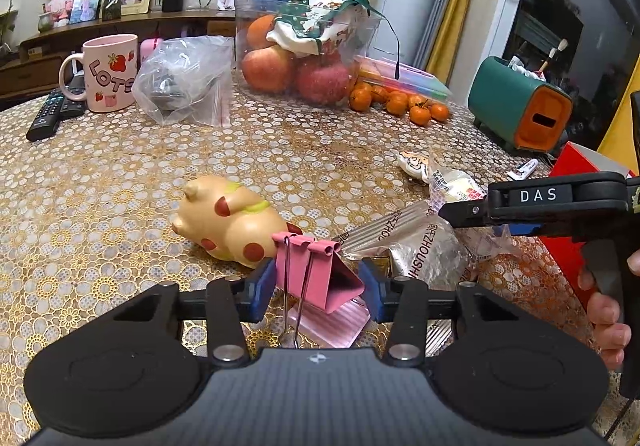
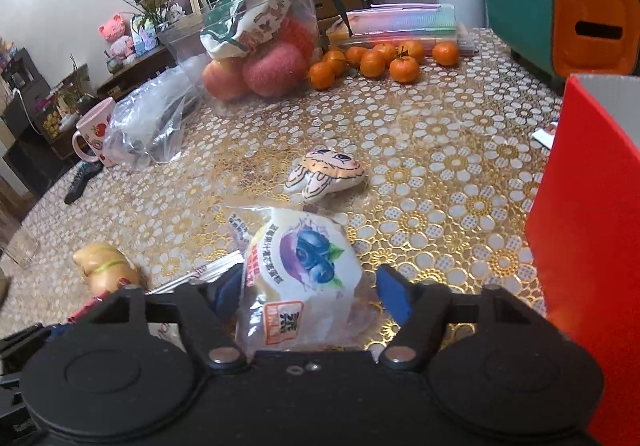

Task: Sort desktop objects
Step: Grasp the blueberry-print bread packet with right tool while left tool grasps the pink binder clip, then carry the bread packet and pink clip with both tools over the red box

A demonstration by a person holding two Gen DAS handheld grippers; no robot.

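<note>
In the left wrist view, the left gripper (image 1: 318,288) has its blue pads on either side of a pink binder clip (image 1: 320,272) on the gold-flowered tablecloth (image 1: 120,182). The left pad looks to touch the clip's spine and the right pad its flared edge, so it seems to be pinching it, wire handles trailing toward the camera. A pig toy (image 1: 232,220) lies just beyond, silver snack packets (image 1: 404,242) to the right. In the right wrist view, the right gripper (image 2: 310,294) straddles a blueberry-print snack packet (image 2: 300,266) lying lengthwise ahead; the right pad stands clear of the wrapper, so no grip yet. A red box (image 2: 592,230) stands close on the right.
</note>
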